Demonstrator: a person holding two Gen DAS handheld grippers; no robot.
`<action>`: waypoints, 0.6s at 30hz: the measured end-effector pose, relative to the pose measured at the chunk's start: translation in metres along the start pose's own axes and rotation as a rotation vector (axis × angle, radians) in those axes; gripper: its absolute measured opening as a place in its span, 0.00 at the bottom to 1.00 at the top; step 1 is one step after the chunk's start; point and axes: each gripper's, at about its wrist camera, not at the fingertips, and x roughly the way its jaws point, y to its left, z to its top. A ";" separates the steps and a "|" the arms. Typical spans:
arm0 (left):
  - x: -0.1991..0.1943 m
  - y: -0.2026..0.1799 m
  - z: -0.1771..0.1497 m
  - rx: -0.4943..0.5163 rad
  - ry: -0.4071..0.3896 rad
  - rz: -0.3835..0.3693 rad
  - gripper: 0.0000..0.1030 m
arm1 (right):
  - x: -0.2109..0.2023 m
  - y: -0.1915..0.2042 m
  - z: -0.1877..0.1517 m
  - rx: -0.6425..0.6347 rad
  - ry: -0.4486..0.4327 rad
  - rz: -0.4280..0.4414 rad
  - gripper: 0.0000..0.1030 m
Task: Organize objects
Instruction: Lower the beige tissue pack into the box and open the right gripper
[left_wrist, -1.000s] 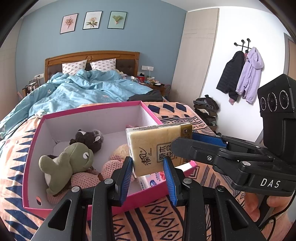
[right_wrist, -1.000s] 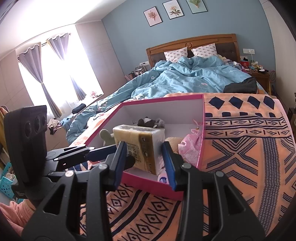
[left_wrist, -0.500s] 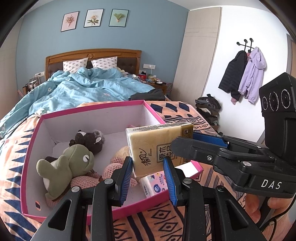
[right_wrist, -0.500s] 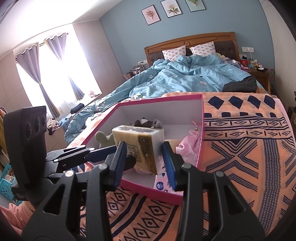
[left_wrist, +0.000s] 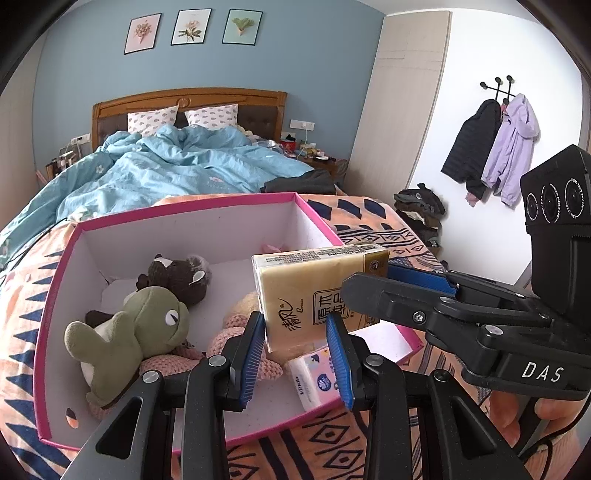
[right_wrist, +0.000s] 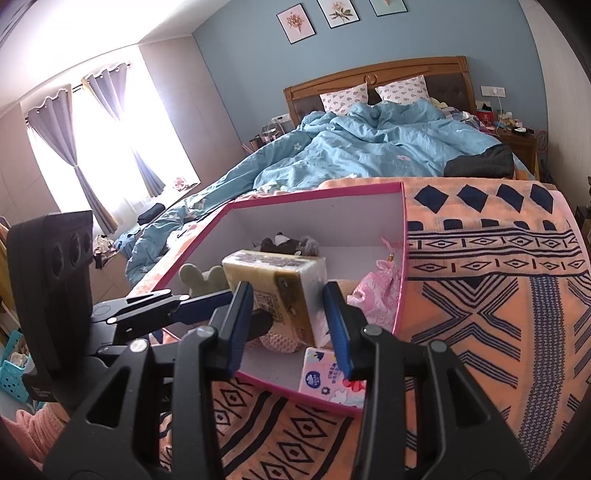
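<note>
We hold the tissue pack (left_wrist: 314, 291) in the air just above the near corner of the pink box (left_wrist: 184, 214), and both tools seem to share it. The left gripper (left_wrist: 295, 360) is closed narrow on the pack's lower end. The right gripper (right_wrist: 288, 332) comes in from the side of the box and clamps the same pack across its body, one finger in front and one behind. We judge this to be a two-handed carry or a handover, so that the soft, slippery wrapper does not twist or sag while it goes over the box rim. The pack is tilted, with its printed face toward the left wrist camera, and it touches nothing inside the box as far as we can tell. Directly below it, against the box's near wall, a small tissue packet (left_wrist: 317, 376) already lies flat, which suggests we are gathering tissues in that corner. The soft toys fill the rest: a green plush (left_wrist: 147, 325) toward the box's left wall, a brown plush (left_wrist: 177, 273) behind it nearer the back wall, and a pink knitted toy (left_wrist: 229, 336) in the middle of the floor. A pink bag (right_wrist: 376, 291) leans against the box's right wall. The box itself sits on a patterned blanket (right_wrist: 480, 295). Next we would lower the pack into the free space beside the small packet, and one grip must let go first or the pack may tear or flip.
</note>
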 end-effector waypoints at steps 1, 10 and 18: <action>0.001 0.000 0.000 0.000 0.002 0.002 0.33 | 0.002 -0.001 0.000 0.003 0.004 0.000 0.41; 0.010 0.002 0.003 -0.004 0.014 0.014 0.33 | 0.011 -0.006 0.002 0.009 0.024 -0.012 0.41; 0.016 0.005 0.006 -0.006 0.023 0.024 0.33 | 0.019 -0.009 0.006 0.009 0.034 -0.020 0.41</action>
